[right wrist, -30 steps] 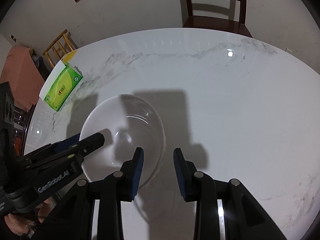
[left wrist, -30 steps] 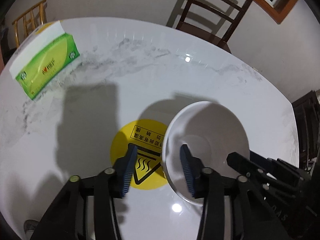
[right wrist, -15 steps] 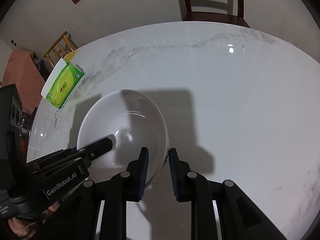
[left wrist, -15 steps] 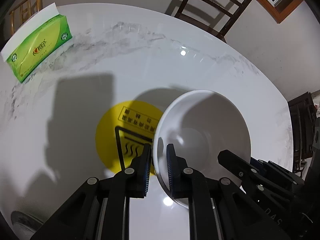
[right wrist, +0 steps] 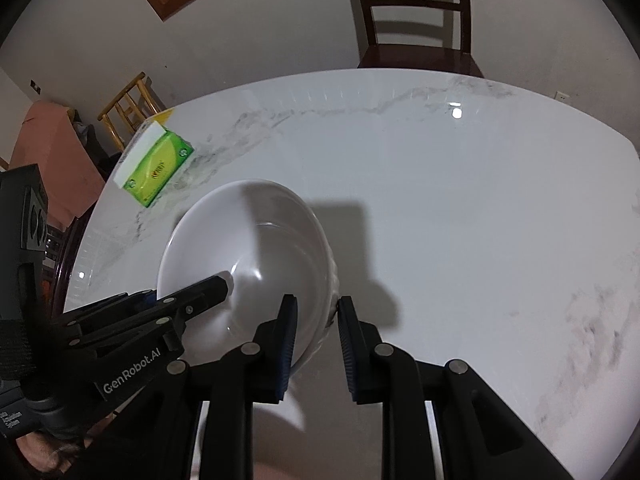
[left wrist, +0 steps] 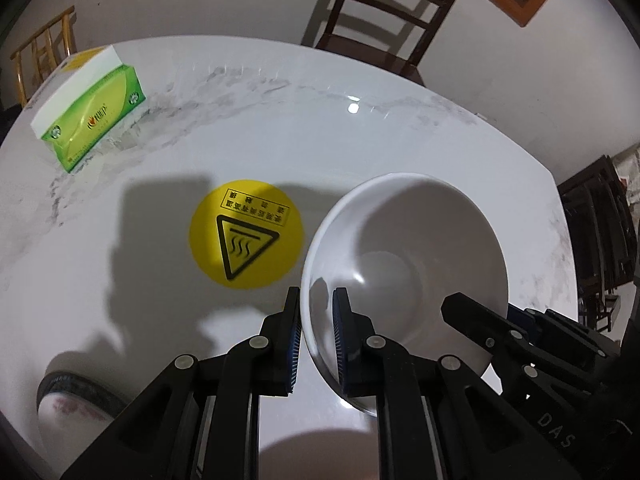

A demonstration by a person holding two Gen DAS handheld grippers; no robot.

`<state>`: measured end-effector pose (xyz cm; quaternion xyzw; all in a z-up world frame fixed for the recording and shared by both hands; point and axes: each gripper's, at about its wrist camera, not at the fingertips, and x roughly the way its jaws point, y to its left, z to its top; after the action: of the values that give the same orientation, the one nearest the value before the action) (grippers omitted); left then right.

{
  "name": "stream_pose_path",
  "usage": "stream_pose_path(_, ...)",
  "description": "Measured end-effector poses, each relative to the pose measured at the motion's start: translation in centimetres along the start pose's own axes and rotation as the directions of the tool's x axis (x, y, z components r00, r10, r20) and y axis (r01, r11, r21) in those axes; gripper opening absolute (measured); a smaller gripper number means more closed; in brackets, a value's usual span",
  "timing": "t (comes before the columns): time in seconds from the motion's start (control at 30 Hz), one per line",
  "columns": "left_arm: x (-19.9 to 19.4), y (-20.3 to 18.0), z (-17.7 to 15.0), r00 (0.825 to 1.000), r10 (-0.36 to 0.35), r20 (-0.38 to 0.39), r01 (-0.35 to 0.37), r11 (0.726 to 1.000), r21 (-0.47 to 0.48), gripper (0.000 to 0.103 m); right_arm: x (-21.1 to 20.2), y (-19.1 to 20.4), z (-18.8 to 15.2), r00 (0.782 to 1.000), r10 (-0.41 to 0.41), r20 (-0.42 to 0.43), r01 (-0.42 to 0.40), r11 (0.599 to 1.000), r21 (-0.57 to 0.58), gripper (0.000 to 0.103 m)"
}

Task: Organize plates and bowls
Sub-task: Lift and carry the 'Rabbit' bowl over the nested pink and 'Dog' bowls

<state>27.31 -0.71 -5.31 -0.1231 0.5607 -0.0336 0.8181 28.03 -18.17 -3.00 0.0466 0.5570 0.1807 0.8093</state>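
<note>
The left claw (left wrist: 316, 322) is clamped on the near-left rim of the white bowl (left wrist: 404, 264). One blue pad (left wrist: 294, 340) sits outside the wall and the other sits inside it. The right claw (right wrist: 316, 332) grips the same white bowl (right wrist: 256, 256) on its right side, with one pad inside the wall and one outside. In the right wrist view, you cannot tell if the outer pad really touches the wall.

The bowl tilts, with its open side turned toward the cameras. It is hard to tell if its bottom rests on the counter (left wrist: 360, 152) or hangs just above it. The near rim is hidden behind the claw fingers in both views.

Just left of the bowl, a round yellow sticker (left wrist: 246, 234) with a black heat warning triangle lies flat on the white marble counter. The small writing on it is too blurry to read. Far off to the left stands a green tissue box (left wrist: 94, 114), near the counter's edge.

In the bottom left of the left wrist view, a round thing with a dark rim (left wrist: 76, 398) is cut off by the picture's edge. It may be a plate, but that is unclear.

A dark wooden chair (right wrist: 416, 20) stands behind the counter by the wall.
</note>
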Motion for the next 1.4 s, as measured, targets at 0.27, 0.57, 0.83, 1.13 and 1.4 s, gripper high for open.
stream_pose_path(0.27, -4.2, -1.8, -3.5, 1.000, -0.022, 0.003, 0.022, 0.999, 0.047, 0.012, -4.8, 0.9, -3.5, 1.000, -0.004, 0.024, 0.004, 1.000, -0.004, 0.021)
stream_pose_path(0.57, -8.0, -2.7, -8.3, 0.999, -0.045, 0.007, 0.044, 0.995, 0.092, 0.012, -9.4, 2.3, -8.6, 0.999, -0.020, 0.048, 0.021, 1.000, -0.020, 0.021)
stream_pose_path(0.83, -10.5, -2.4, -12.5, 0.998, -0.055, 0.016, 0.053, 0.994, 0.100, 0.012, -10.8, 3.4, -13.3, 0.999, -0.006, 0.037, 0.007, 1.000, -0.022, 0.021)
stream_pose_path(1.13, -10.6, -1.8, -16.0, 0.999, -0.045, -0.013, 0.046, 0.994, 0.099, 0.012, -10.1, 3.1, -17.3, 1.000, 0.024, 0.012, -0.024, 0.999, 0.029, 0.021)
stream_pose_path(1.4, -9.8, -1.4, -17.5, 0.999, -0.037, -0.031, 0.040, 0.995, 0.088, 0.012, -8.7, 2.8, -19.1, 1.000, 0.021, -0.015, -0.020, 0.998, 0.056, 0.021)
